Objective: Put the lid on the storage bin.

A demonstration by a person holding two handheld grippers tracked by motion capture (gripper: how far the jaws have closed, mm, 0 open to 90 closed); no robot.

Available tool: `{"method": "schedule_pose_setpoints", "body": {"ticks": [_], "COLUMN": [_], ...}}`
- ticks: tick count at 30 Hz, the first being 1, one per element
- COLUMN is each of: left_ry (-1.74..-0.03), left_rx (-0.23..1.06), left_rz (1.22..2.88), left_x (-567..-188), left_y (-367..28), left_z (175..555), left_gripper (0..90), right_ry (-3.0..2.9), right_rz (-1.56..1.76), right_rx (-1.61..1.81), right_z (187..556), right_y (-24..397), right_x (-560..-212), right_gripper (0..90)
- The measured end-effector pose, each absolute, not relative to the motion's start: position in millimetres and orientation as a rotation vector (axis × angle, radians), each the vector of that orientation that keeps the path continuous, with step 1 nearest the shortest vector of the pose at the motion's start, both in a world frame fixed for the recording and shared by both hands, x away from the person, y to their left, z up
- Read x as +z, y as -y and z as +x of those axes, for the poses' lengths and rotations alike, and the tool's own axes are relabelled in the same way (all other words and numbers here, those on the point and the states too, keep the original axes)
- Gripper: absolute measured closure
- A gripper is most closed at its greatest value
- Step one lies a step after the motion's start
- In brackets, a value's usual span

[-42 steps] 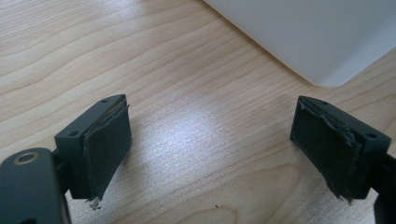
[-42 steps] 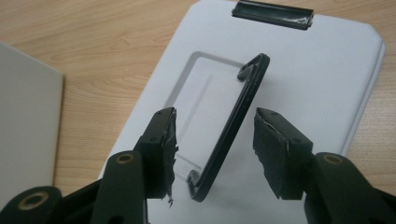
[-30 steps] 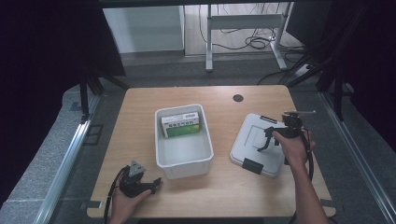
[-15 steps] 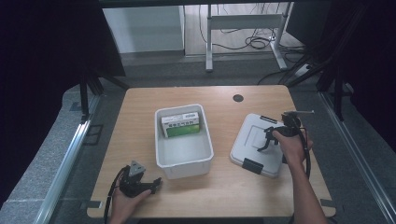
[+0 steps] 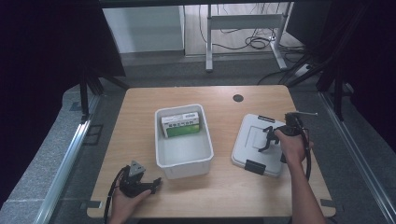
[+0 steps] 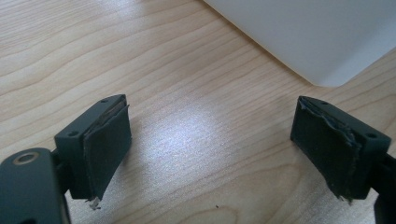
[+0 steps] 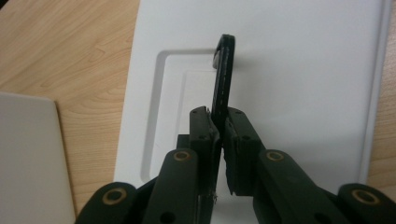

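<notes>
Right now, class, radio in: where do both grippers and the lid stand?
Right gripper just closed on the black handle of the white plastic lid. Left gripper open over the wooden table. Nothing blocking.

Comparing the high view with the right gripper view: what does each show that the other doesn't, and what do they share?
High view alone: the white bin holding a green-and-white box, and the left gripper near the table's front edge. Right gripper view alone: the jaws pinched on the lid's upright black handle, close up. Shared: the right gripper on the white lid.
</notes>
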State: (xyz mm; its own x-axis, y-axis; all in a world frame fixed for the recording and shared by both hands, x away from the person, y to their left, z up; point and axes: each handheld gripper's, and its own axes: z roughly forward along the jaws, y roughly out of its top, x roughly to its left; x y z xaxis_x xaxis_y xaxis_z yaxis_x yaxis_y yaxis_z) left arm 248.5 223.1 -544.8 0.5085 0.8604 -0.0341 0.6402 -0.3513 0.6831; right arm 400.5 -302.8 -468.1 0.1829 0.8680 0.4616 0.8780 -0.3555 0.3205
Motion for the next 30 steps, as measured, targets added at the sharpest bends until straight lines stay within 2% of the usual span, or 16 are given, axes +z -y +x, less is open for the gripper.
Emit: {"method": "schedule_pose_setpoints", "body": {"ticks": [18, 30], "left_ry": [-1.22, -1.219], "left_rx": [0.44, 0.44], "left_rz": [2.108, 2.108], "left_x": [-545, -545], "left_y": [-223, -223], "left_z": [249, 249], "left_gripper": [12.2, 12.2], "right_ry": [1.776, 1.812], "right_rz": [-2.37, -2.32], "right_rx": [-0.952, -1.038], "right_z": [394, 385], "right_y": [298, 294], "right_x": [-459, -436], "right_gripper": [84.9, 84.9]}}
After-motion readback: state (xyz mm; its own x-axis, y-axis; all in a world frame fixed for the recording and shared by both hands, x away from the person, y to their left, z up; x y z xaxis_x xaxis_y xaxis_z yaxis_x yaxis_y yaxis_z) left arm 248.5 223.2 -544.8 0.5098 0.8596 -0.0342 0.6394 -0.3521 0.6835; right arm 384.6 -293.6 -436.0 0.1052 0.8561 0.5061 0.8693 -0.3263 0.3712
